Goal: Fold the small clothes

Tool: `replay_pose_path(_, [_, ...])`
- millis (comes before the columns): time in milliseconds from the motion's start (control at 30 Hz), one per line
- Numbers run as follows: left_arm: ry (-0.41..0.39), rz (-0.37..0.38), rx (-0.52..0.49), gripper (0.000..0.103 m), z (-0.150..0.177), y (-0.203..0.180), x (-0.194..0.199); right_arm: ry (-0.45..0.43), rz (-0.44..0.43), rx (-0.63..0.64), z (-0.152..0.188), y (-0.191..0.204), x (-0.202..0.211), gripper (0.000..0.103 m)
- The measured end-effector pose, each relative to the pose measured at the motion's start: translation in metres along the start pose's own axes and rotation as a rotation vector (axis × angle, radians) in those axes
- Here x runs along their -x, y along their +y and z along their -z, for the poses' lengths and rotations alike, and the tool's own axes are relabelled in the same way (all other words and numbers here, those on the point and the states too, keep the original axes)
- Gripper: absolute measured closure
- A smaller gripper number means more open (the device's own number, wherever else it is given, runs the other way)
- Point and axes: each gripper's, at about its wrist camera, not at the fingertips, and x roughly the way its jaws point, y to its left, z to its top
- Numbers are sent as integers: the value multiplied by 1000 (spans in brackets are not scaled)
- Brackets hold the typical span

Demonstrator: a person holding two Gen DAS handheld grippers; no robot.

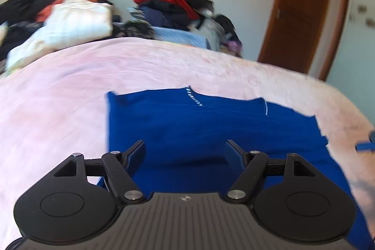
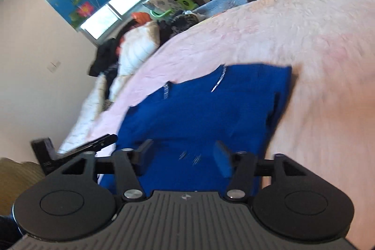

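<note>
A bed covered in a pink blanket fills most of both views, with heaps of other clothes piled along its far edge. On the near part of the blanket lies the blue garment, spread fairly flat, with a white stitched line near its far edge and one side already looking doubled over in the right wrist view. The left gripper hangs just above the near part of the cloth, its jaws wide apart and holding nothing. The right gripper is likewise spread wide and empty over the cloth's near edge. I judge the fold to be midway, between grasps. The next move likely calls for both grippers to drop onto the near edge, pinch one layer each, and carry it toward the far edge without dragging the garment across the blanket.
</note>
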Motion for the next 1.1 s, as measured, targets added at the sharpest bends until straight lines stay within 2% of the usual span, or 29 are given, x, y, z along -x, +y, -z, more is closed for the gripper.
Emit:
replay_pose_path(67, [-41, -15, 74, 24, 20, 11, 37, -2, 0, -56, 25, -4, 26, 35])
replay_pose_path(167, [-28, -76, 165, 23, 52, 28, 79, 13, 52, -137, 69, -16, 54, 35])
replay_pose_path(267, [35, -149, 264, 23, 88, 50, 110, 33, 97, -206, 107, -27, 64, 35])
replay_pose_path(367, [127, -151, 374, 23, 120, 69, 128, 75, 87, -253, 137, -29, 60, 35])
replay_pose_path(467, [146, -89, 399, 22, 131, 68, 145, 119, 41, -256, 160, -21, 56, 33])
replay_pose_path(533, [182, 18, 441, 22, 137, 66, 149, 132, -12, -294, 170, -18, 56, 33])
replay_pose_path(633, [265, 189, 546, 17, 152, 67, 146, 166, -142, -363, 182, -12, 50, 35])
replay_pose_path(733, [301, 294, 692, 17, 164, 75, 140, 147, -181, -340, 185, 1, 41, 34])
replay_pose_path(800, [297, 329, 782, 16, 168, 84, 137, 124, -185, -349, 184, 2, 35, 34])
replay_pose_path(867, [304, 353, 838, 16, 172, 90, 136, 138, -194, -365, 183, 3, 26, 33])
replay_pose_path(1000, [306, 383, 779, 16, 167, 87, 138, 200, -206, -302, 186, 17, 21, 33])
replay_pose_path(1100, [263, 400, 754, 16, 159, 87, 139, 183, -244, -305, 179, 19, 25, 33])
